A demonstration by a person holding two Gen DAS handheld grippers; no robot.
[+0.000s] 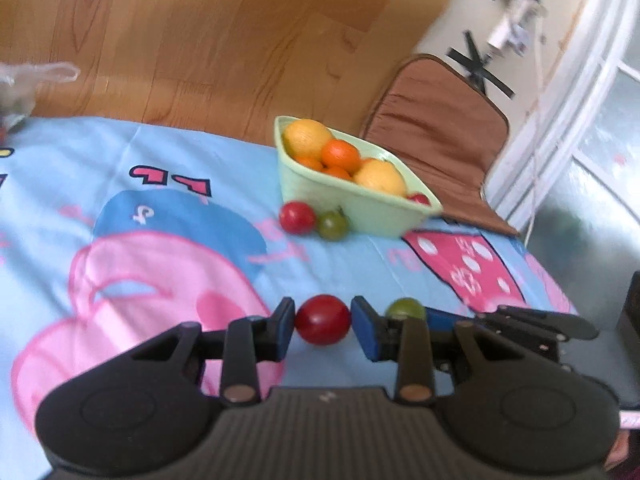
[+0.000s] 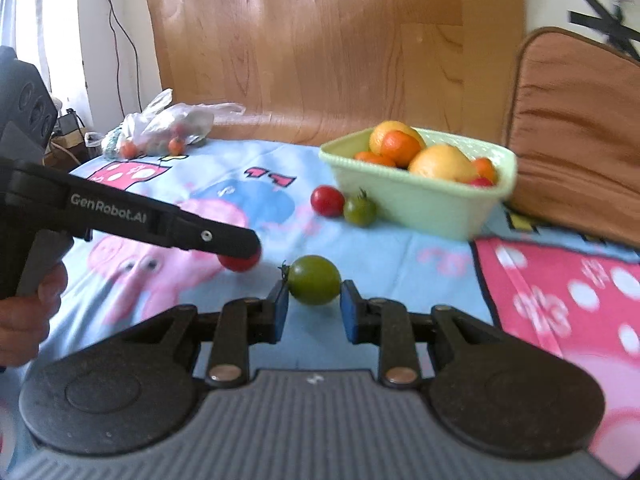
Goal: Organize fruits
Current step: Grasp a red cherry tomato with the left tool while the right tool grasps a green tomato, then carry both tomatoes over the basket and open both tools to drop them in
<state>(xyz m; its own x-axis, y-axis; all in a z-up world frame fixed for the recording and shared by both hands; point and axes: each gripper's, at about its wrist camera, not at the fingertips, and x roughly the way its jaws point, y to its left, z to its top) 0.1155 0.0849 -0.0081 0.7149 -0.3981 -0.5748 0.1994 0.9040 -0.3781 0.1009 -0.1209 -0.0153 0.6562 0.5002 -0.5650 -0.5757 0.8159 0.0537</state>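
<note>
L gripper (image 1: 323, 322): closed on red tomato (image 1: 323, 319), pads touching both sides; looks lifted off the cloth, can't be sure.
R gripper (image 2: 313, 307): pads either side of green tomato (image 2: 314, 279); left pad touching, right pad touching or a hair off, so can't tell if grip is firm.
Basket (image 2: 408, 200): pale green, far right, already heaped w/ oranges (image 2: 401, 146) and yellow citrus (image 2: 442, 163).
Loose fruit: red tomato no. 2 (image 2: 327, 200) + green one (image 2: 360, 211) on the cloth just beside basket's near-left wall.
Risk 1: round smooth skins, could squirt out of flat pads if squeezed off-centre; too hard = split skin.
Risk 2: grippers near each other, could knock when both head for basket.
Risk 3: heap is high, so a dropped tomato may roll off and over the rim.
Risk 4: bedsheet (image 1: 192, 280) is soft, so fallen fruit rolls toward edge.
Bag (image 2: 168, 128): far left, more small fruit inside.
</note>
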